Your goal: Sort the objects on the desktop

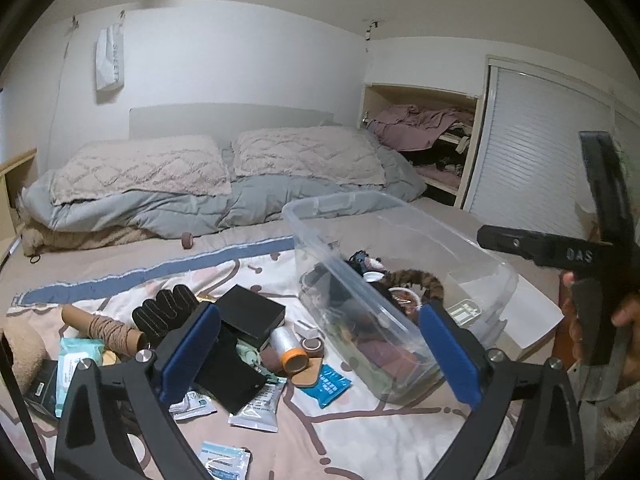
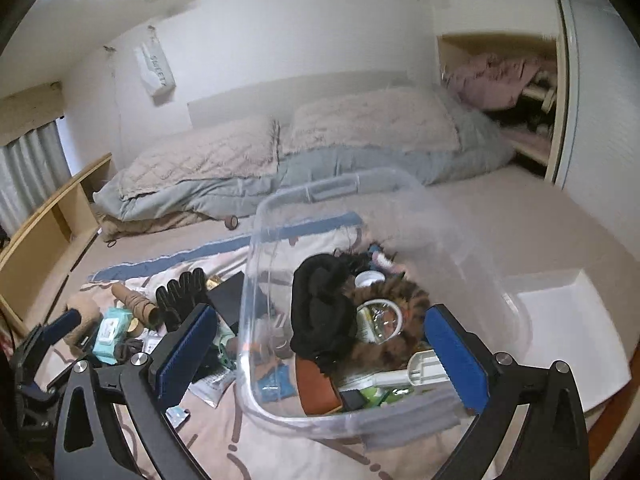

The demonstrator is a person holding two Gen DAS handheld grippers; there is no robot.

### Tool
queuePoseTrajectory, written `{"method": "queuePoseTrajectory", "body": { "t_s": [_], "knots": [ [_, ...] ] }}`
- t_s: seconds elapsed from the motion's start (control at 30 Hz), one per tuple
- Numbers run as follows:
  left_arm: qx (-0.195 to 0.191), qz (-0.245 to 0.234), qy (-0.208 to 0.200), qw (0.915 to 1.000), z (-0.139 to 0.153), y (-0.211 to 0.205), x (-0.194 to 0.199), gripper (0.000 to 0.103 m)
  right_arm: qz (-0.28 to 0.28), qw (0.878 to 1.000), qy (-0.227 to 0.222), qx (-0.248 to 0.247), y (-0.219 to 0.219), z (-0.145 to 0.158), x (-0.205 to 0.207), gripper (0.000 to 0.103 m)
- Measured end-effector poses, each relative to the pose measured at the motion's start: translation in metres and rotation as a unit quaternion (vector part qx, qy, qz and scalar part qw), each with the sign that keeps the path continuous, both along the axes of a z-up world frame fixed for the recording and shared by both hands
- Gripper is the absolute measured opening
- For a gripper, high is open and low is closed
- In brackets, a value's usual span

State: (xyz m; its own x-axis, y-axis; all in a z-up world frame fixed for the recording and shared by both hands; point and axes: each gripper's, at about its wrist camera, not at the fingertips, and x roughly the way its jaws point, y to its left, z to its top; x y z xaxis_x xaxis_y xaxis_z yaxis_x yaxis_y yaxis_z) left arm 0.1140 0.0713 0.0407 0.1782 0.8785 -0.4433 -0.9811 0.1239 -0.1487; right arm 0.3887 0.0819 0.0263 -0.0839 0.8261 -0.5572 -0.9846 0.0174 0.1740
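So both tools are hanging wide apart with nothing in them right now. The left tool [image 1: 316,354] is hovering over the loose pile on the bed, while the right tool [image 2: 322,354] is sitting over the clear plastic storage bin [image 2: 256,276], which is already holding a black cloth bundle [image 2: 320,300] and a furry brown striped piece [image 2: 404,292].

What's mattering for the next grab, I reckon: the leftovers are all lying to the left of the bin, so the left tool is the nearer one. Closest to it are the flat black rectangular box [image 1: 252,312], lying with its long side slanting down to the right, and the clear roll with the orange cap [image 1: 290,346], lying cap end toward the camera. The black knit glove [image 1: 164,310] is sitting further left, fingers pointing away. The bin is waiting just right of all that.
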Motion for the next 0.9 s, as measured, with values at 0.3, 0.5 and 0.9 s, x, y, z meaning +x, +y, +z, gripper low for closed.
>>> {"method": "queuePoseTrajectory", "body": {
  "t_s": [0.3, 0.5, 0.9],
  "knots": [
    [0.008, -0.017, -0.021, 0.9996, 0.03, -0.023, 0.031, 0.103, -0.006, 1.0, -0.007, 0.026, -0.058, 0.016, -0.01, 0.103],
    [0.005, -0.017, -0.021, 0.9996, 0.037, -0.046, 0.054, 0.103, -0.027, 0.998, -0.042, 0.045, -0.093, 0.018, -0.021, 0.103],
    [-0.008, 0.034, 0.0, 0.9994, 0.022, -0.09, 0.063, 0.103, -0.056, 0.996, -0.039, 0.062, -0.142, -0.001, -0.023, 0.103]
  ]
}}
